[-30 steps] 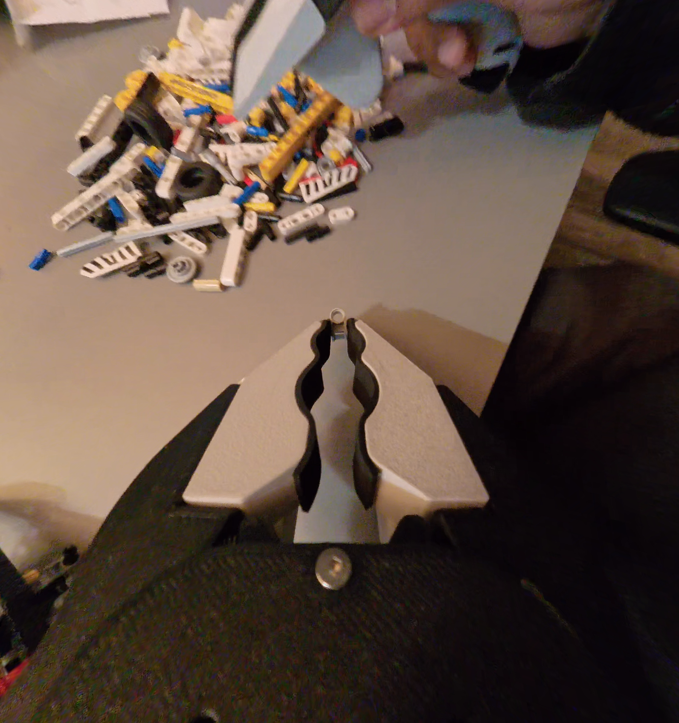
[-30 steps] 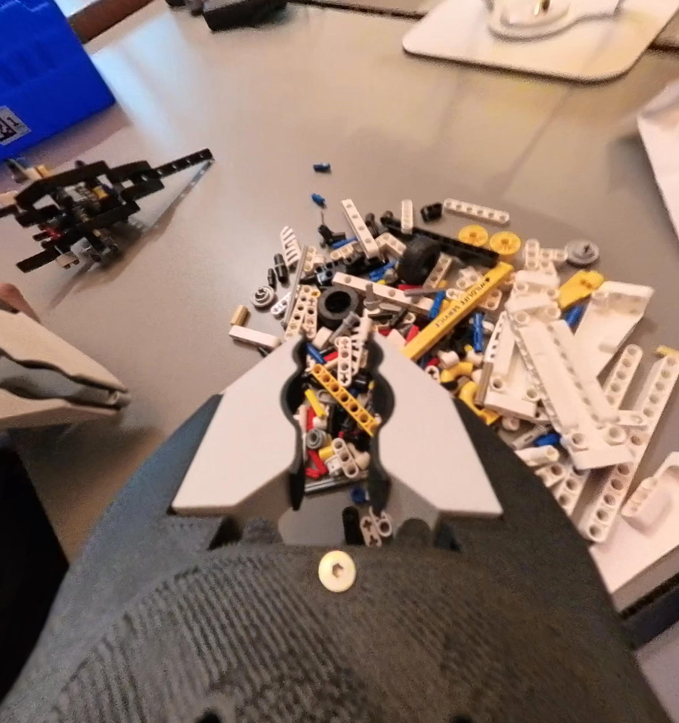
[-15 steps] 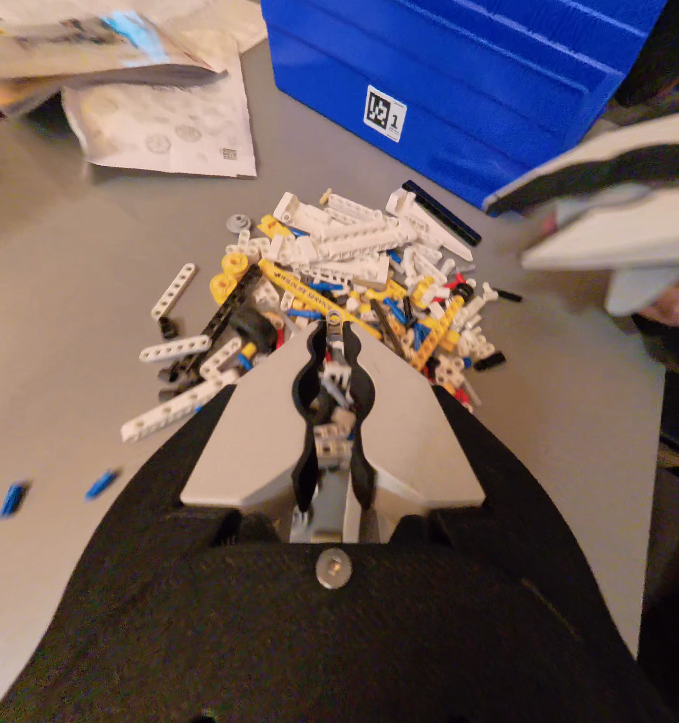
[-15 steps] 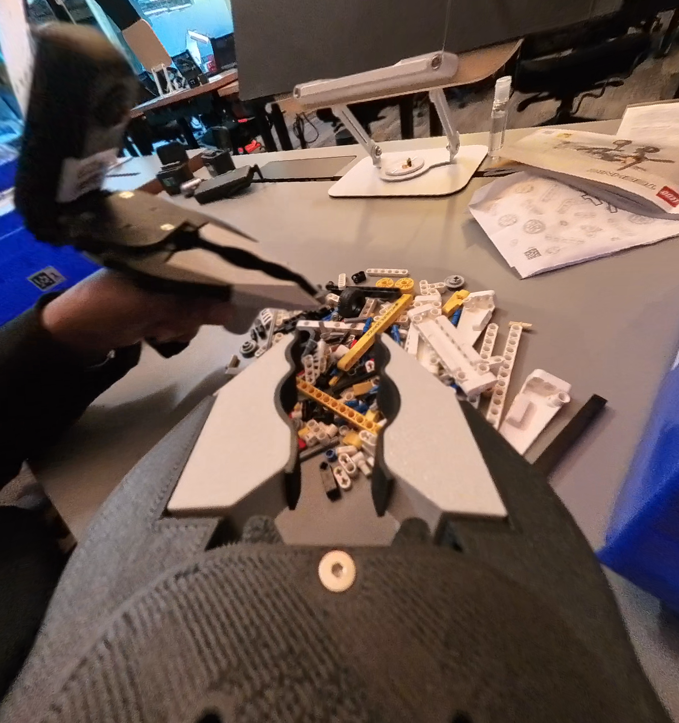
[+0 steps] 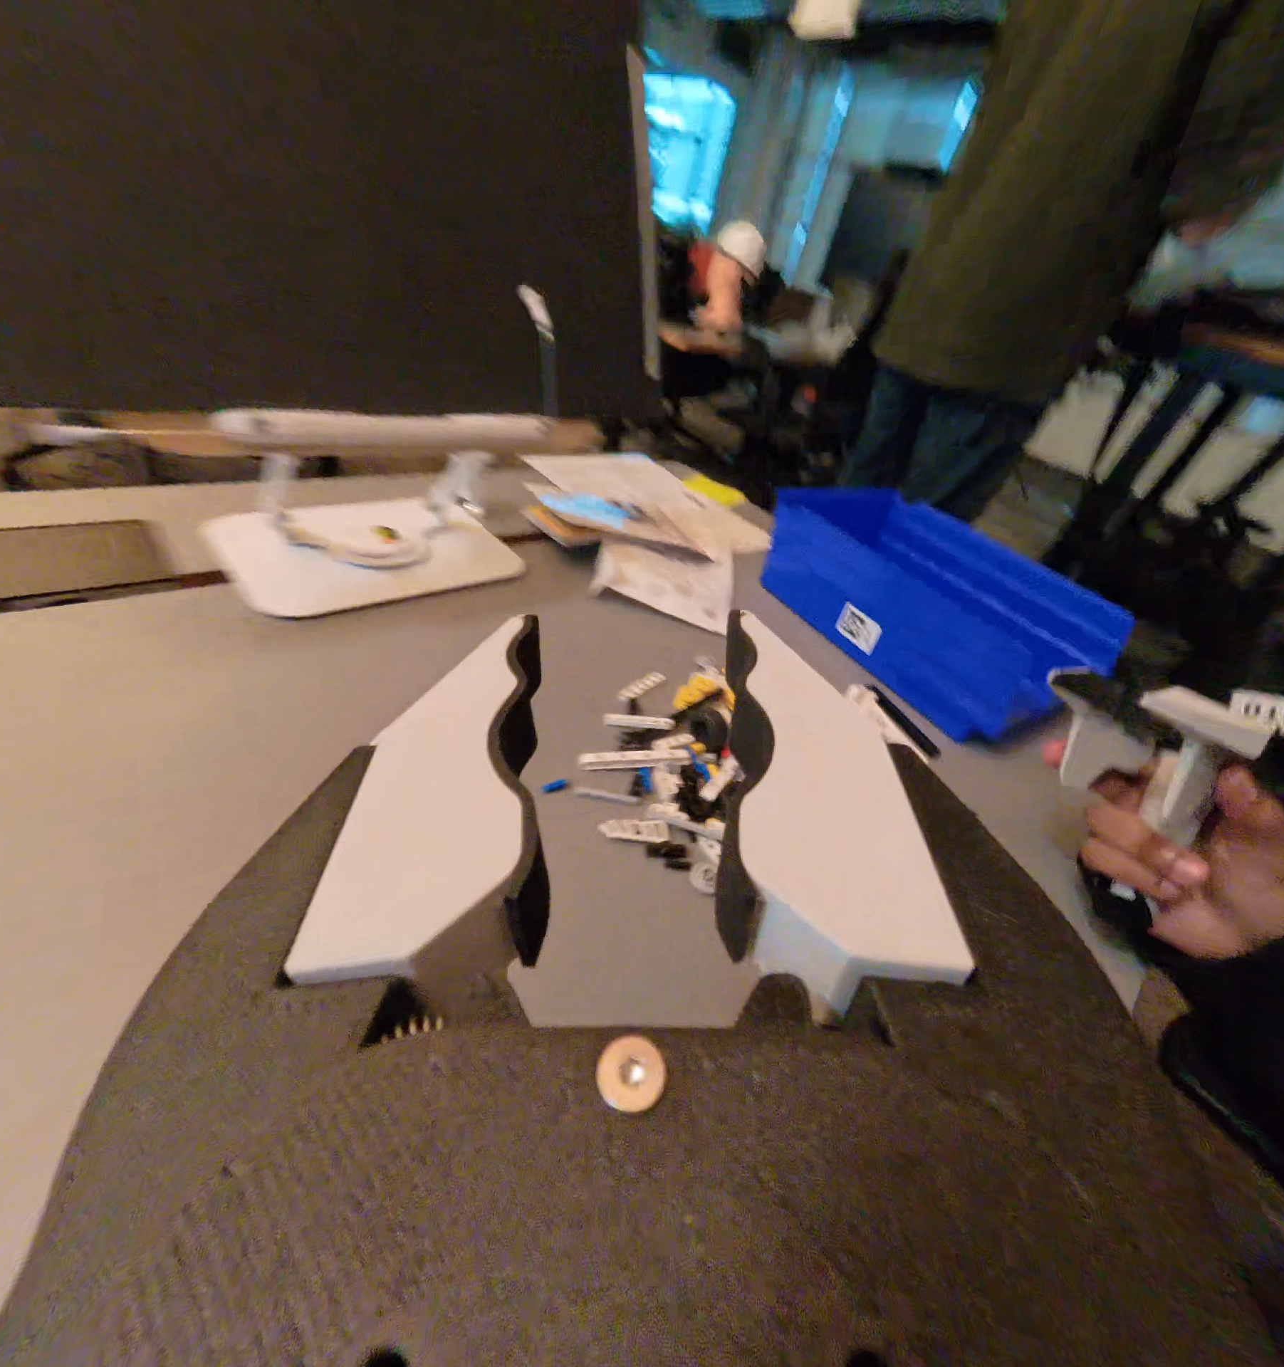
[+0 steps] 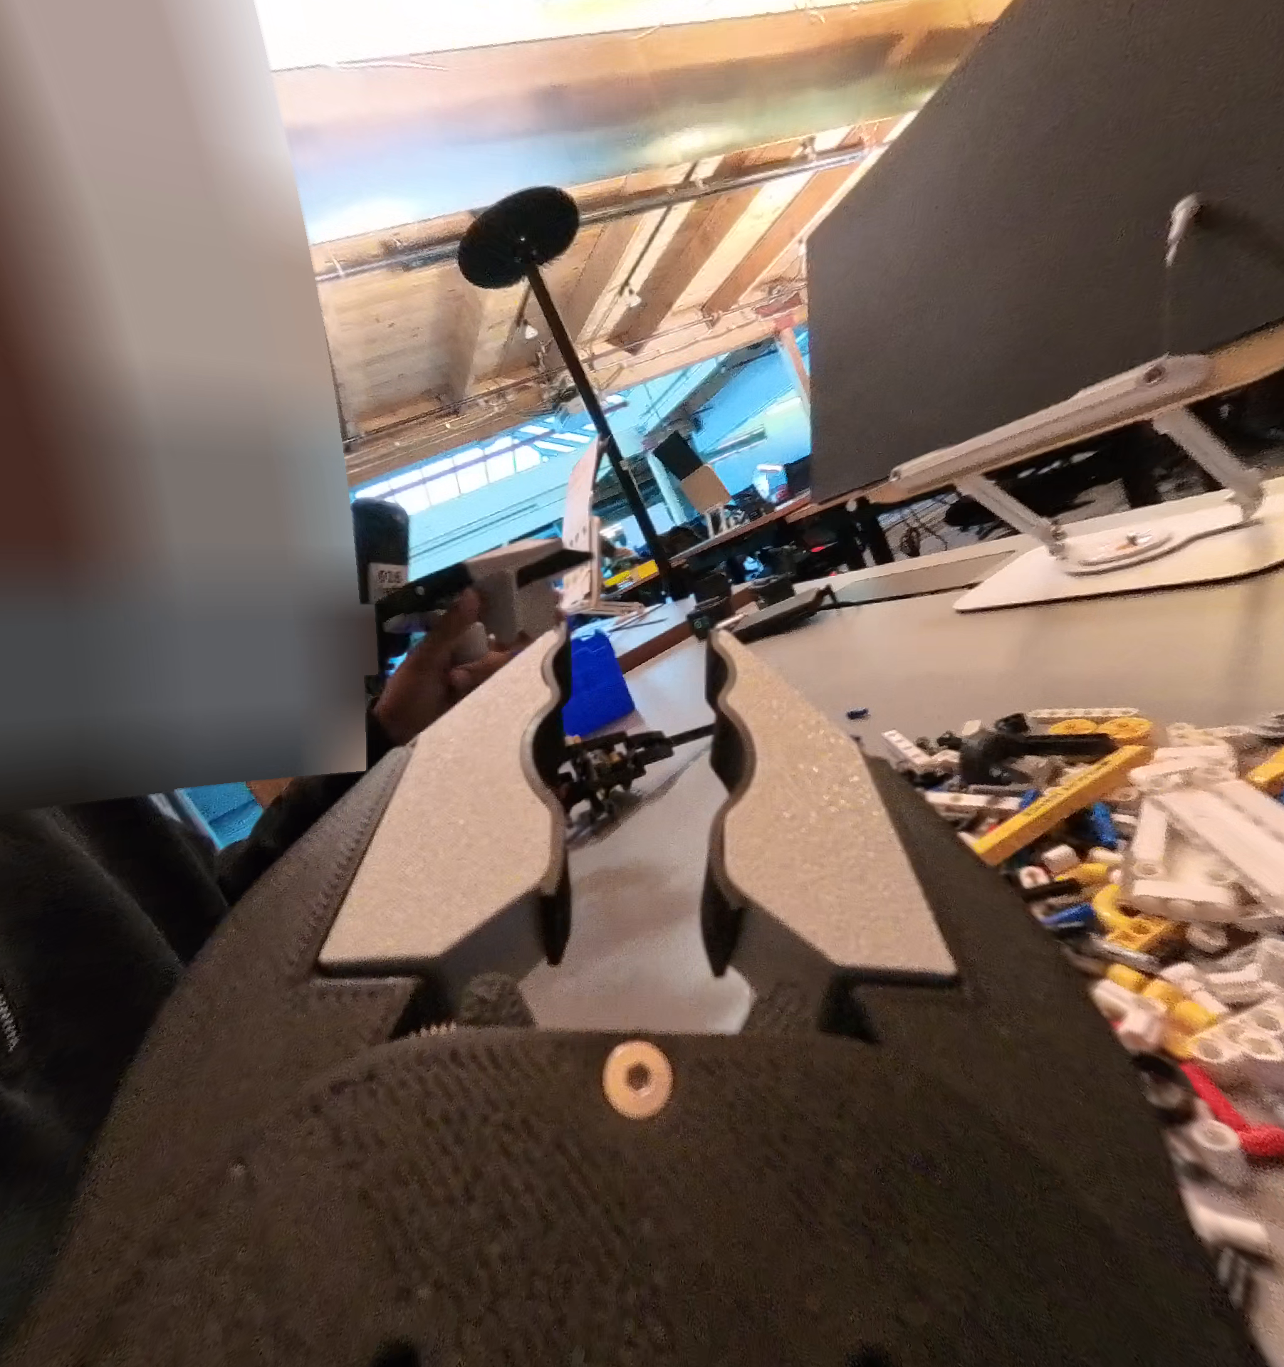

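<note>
Left gripper (image 5: pixel 631 636): jaws spread wide, nothing between the pads; it hangs above the grey table (image 5: pixel 143 740), framing the brick pile (image 5: pixel 668 769) below. Right gripper (image 6: pixel 639 643): jaws parted, also bare, held low near the table's edge with the pile at its right and a black brick assembly (image 6: pixel 609 769) beyond its tips. Farther right in the left view, a blue bin (image 5: pixel 942 592); farther back, leaflets (image 5: pixel 646 518) and a white stand (image 5: pixel 357 547).

No legible text. Blue bin (image 5: pixel 942 592) carries a white square code label (image 5: pixel 858 627); printed sheets (image 5: pixel 661 584) and a yellow beam (image 6: pixel 1060 802) have print, too blurred to read.
</note>
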Action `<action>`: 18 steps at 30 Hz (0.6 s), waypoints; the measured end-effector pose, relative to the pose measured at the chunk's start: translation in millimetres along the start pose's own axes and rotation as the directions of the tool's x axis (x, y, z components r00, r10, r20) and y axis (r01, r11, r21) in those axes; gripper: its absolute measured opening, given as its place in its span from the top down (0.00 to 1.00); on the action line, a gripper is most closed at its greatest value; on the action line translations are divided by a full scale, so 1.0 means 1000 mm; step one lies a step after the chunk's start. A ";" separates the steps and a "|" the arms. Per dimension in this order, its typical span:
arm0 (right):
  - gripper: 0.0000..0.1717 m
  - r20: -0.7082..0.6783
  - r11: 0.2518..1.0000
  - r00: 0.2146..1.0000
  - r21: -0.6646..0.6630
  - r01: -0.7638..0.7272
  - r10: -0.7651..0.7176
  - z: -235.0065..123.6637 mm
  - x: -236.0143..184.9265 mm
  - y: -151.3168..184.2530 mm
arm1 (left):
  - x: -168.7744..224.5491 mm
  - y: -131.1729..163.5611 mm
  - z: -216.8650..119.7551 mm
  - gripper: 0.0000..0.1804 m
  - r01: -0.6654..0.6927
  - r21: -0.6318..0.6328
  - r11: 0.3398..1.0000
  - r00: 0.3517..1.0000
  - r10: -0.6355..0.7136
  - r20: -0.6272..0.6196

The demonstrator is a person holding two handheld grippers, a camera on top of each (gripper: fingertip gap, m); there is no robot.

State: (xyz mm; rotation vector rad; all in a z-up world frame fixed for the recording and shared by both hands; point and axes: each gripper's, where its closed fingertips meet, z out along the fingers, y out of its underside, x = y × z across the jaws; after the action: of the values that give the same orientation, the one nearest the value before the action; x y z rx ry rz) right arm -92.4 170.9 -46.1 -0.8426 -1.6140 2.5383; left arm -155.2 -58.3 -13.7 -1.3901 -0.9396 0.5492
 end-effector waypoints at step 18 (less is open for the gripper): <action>0.84 0.213 0.870 0.977 -0.480 0.115 -0.012 0.164 -0.075 0.156 | -0.063 0.100 -0.119 0.88 0.061 -0.159 0.985 0.982 -0.031 0.185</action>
State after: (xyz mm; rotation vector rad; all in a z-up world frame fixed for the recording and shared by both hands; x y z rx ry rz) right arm -60.4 -60.4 -93.5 -0.5379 -2.3678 2.2538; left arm -72.5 -162.8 -116.0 -1.4785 -1.1837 0.5810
